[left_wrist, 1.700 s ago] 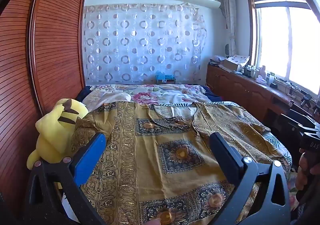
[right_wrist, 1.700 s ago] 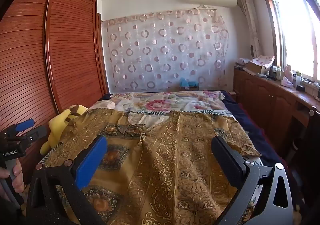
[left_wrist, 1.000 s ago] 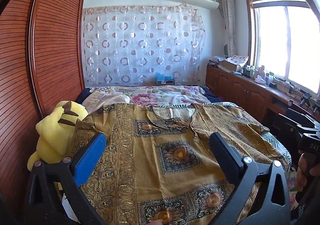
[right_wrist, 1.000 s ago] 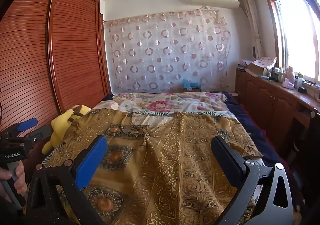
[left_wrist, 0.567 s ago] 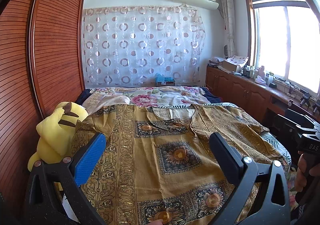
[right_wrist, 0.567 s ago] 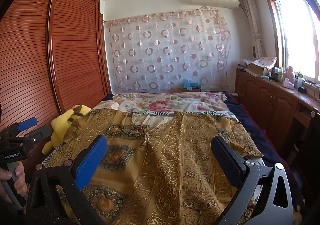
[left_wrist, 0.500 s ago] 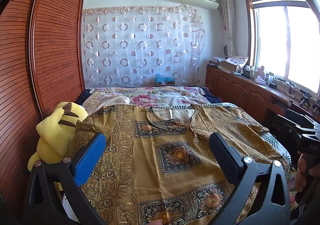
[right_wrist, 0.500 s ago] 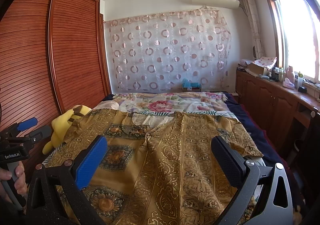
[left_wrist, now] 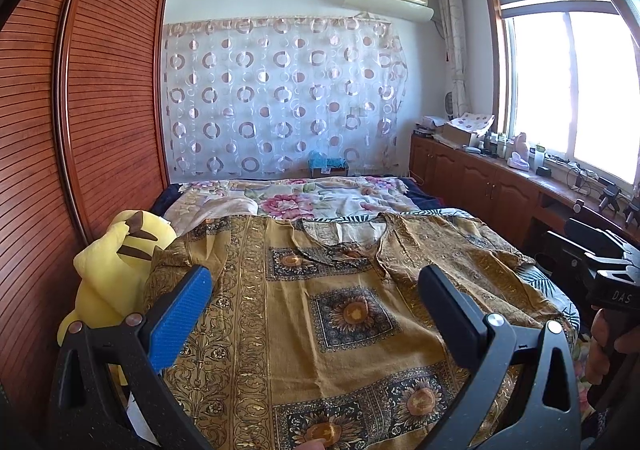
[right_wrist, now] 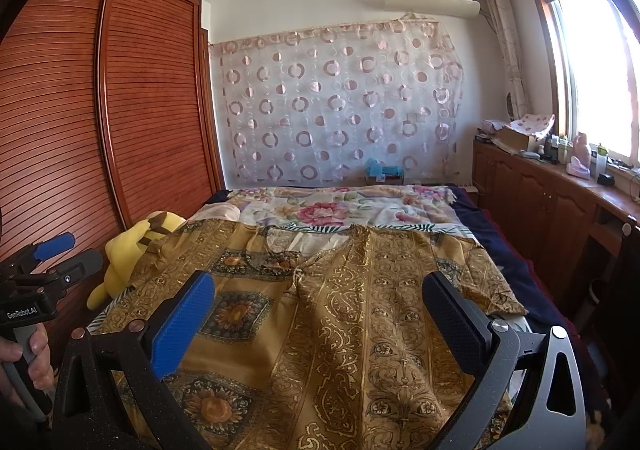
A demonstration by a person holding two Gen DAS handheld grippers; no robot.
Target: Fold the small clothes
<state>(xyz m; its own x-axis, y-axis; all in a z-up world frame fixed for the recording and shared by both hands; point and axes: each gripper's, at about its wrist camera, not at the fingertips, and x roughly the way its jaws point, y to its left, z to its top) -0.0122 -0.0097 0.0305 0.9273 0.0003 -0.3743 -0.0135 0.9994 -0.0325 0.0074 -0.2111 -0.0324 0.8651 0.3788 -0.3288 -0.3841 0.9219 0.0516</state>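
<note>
1. The bed takes up most of both views, with a floral sheet at the far end and a wooden wardrobe along its left side.
2. The gold patterned shirt is spread flat across the near half of the bed, neckline pointing to the far end, sleeves out to both sides. It runs right under both claws, ahead of and below the fingers.
3. The left gripper hangs over the shirt's lower left-middle part, jaws spread wide, nothing between them and not touching the cloth as far as the view shows.
4. The right gripper is the same deal: wide apart, empty, hovering over the shirt's right half near the front placket.
5. A yellow plush toy sits at the bed's left edge, tucked against the shirt's left sleeve.
</note>
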